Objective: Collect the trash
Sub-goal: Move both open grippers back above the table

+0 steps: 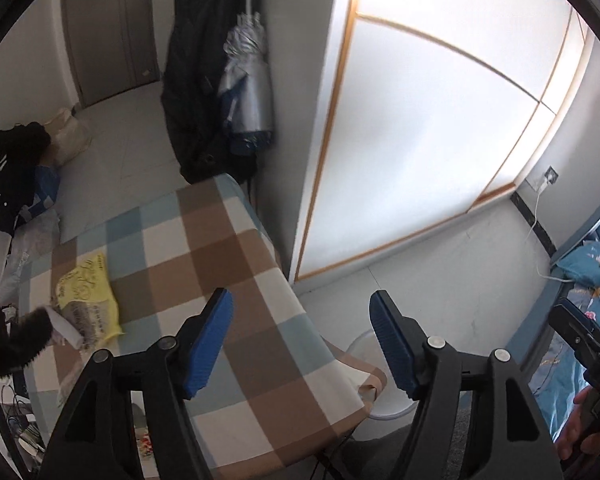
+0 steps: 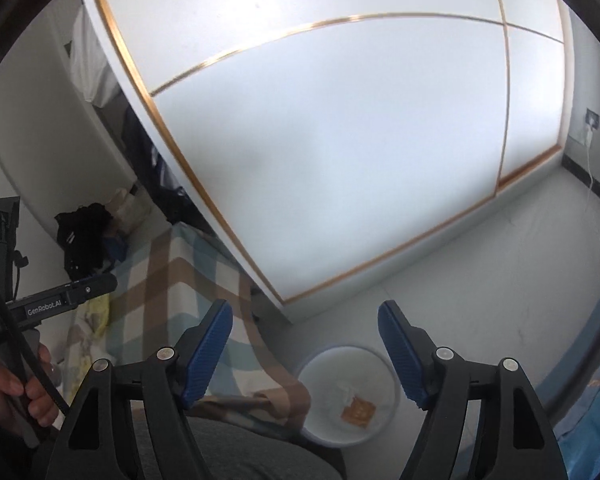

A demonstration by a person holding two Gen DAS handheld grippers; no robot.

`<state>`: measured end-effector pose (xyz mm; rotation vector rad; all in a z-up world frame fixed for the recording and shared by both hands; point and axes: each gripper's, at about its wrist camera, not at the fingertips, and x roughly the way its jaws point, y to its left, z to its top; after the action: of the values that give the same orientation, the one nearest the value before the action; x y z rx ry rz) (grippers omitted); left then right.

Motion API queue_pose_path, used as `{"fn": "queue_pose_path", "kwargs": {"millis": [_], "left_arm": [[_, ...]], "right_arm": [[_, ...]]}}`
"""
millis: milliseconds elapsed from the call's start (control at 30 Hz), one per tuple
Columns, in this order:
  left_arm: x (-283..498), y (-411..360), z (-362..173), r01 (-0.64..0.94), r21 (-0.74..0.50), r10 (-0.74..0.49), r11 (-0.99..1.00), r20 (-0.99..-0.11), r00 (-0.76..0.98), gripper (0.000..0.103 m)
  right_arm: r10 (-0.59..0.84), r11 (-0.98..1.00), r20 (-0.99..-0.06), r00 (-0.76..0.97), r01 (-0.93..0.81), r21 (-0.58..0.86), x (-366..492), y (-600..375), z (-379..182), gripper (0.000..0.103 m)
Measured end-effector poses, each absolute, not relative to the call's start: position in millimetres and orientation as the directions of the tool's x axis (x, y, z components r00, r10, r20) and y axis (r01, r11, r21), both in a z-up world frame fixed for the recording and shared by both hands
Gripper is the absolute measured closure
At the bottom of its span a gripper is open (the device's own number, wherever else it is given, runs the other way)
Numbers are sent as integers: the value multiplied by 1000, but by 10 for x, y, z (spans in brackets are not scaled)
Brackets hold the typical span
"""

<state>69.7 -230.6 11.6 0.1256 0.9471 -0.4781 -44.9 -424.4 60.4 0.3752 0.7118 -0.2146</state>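
Left wrist view: left gripper (image 1: 302, 344) gapes empty over the checked table (image 1: 220, 248), yellow wrapper (image 1: 88, 300) at lower left, likely next. Right gripper (image 2: 305, 354) hangs apart, empty, above the white bin (image 2: 312, 368) holding 2 scraps.

- I am seeing bare floor (image 2: 480, 264) lying open at two o'clock, towards the wardrobe doors (image 2: 340, 140).
- The checked table (image 1: 204, 264) is blocking at ten o'clock.
- The white bin (image 2: 392, 376) is standing at six o'clock, just beside the table's corner.
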Motion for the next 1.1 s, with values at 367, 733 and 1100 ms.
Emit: {"fn": "queue_pose_path", "kwargs": {"millis": [367, 733, 1100], "left_arm": [[611, -1095, 668, 260, -79, -246, 962, -663, 707, 24], [376, -229, 585, 100, -64, -119, 993, -576, 809, 13], [438, 553, 252, -60, -132, -28, 989, -576, 817, 5]], "right_arm": [[86, 979, -579, 811, 38, 198, -138, -2923, 1042, 16], [263, 962, -571, 777, -170, 213, 164, -1838, 901, 12], [311, 951, -672, 672, -214, 225, 416, -1243, 416, 12]]}}
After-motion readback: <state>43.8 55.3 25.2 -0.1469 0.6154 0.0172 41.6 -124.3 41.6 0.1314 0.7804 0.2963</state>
